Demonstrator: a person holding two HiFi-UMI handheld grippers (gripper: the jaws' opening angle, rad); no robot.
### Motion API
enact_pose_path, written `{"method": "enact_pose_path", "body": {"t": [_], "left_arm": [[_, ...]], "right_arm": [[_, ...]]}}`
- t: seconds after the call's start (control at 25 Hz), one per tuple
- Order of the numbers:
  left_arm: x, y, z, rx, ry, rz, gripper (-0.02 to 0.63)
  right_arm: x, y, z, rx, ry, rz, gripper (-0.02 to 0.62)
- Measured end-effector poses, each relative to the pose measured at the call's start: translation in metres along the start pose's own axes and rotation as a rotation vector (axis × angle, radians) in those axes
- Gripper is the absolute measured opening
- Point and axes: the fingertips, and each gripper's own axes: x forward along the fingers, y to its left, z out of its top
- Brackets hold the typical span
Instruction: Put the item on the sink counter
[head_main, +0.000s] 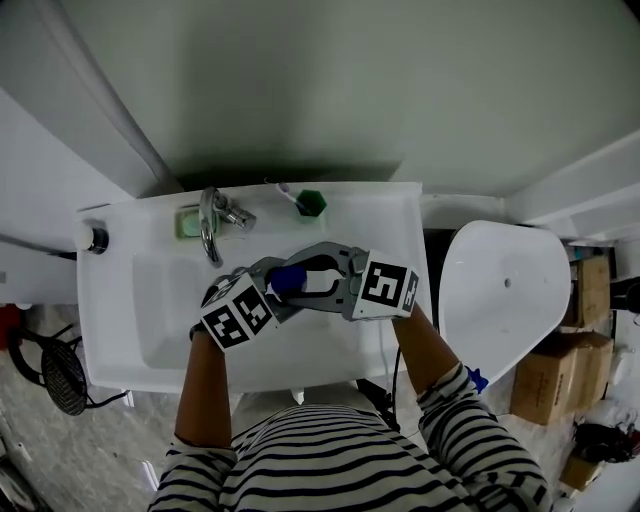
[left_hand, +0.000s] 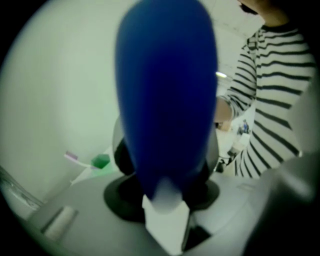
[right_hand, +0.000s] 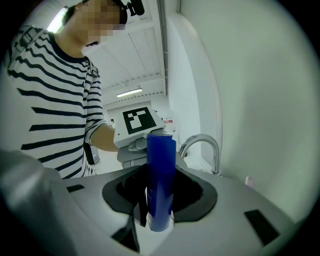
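Right gripper (right_hand: 159, 220) clenched on blue bottle (right_hand: 161, 175). Left gripper (left_hand: 165, 200) grasps the same bottle, held over the basin (head_main: 160, 300). Judgement: let one gripper release fully before carrying, then lower the bottle onto bare bench (head_main: 385, 220) at 1 o'clock, clear of the green cup (head_main: 311, 203).

The blue tube (head_main: 287, 279) is slim, round-bodied and plain deep blue, paler at the end that sits between the jaws of the left hand-held gripper (left_hand: 165, 212). Its other end is clamped in the right hand-held gripper (right_hand: 159, 222). It hangs in the air over the 3 o'clock side of the basin (head_main: 160, 300). The desk (head_main: 375, 208), a white sink top, lies below it, with its flat back ledge at the tube's 12 o'clock.
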Motion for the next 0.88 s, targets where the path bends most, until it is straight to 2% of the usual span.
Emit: {"method": "enact_pose_path", "body": {"t": [0.24,0.56,0.88], "left_arm": [[-0.020,0.014,-0.007,-0.080,-0.056,0.109,0.187],[-0.041,0.035,-0.049,-0.176,-0.020,0.285,0.189],[-0.046,0.029,-0.072,-0.213,-0.006,0.267,0.187]], "right_arm": [[-0.002,-0.011,-0.005,-0.007,0.024,-0.133,0.158],[0.000,-0.038,-0.010,0.049,-0.034,-0.337,0.158],[-0.001,-0.082,-0.016,0.134,-0.084,-0.583,0.158]]}}
